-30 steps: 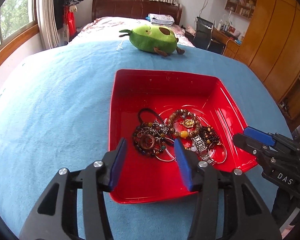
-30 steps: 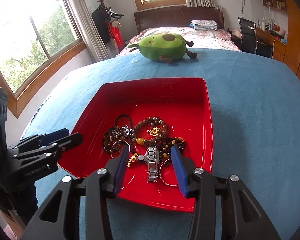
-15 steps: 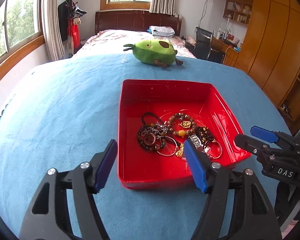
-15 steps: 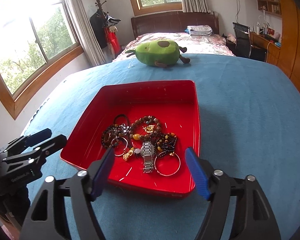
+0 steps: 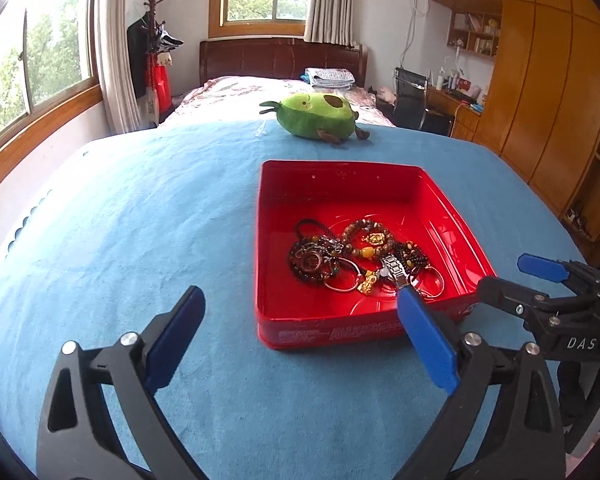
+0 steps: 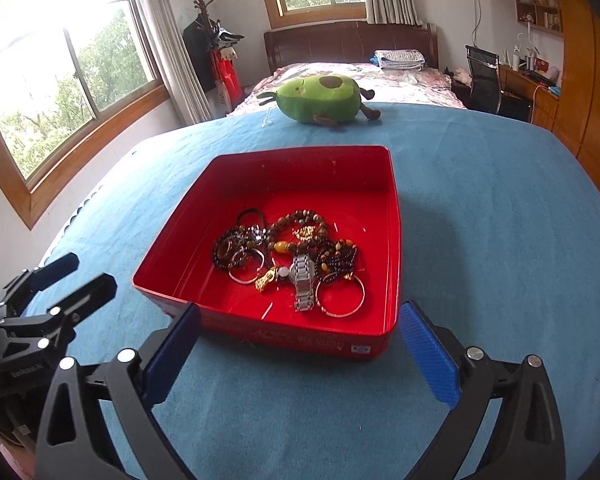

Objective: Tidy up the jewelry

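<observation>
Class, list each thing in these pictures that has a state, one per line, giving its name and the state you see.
Left claw: open, empty, short of the tin.
Right claw: open, empty, at the tin's near wall.
Red tin: lidless, upright on the blue cloth.
Jewelry: tangled in one heap inside the tin.
Watch: lying flat, strap stretched out.
Bangle: flat, beside the watch.
Plush toy: lying beyond the tin.

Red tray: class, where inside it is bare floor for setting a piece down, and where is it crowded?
In the red tray, bare floor runs along the far wall and down the right side. The jewelry pile, with watch and silver bangle, crowds the middle and near half.
</observation>
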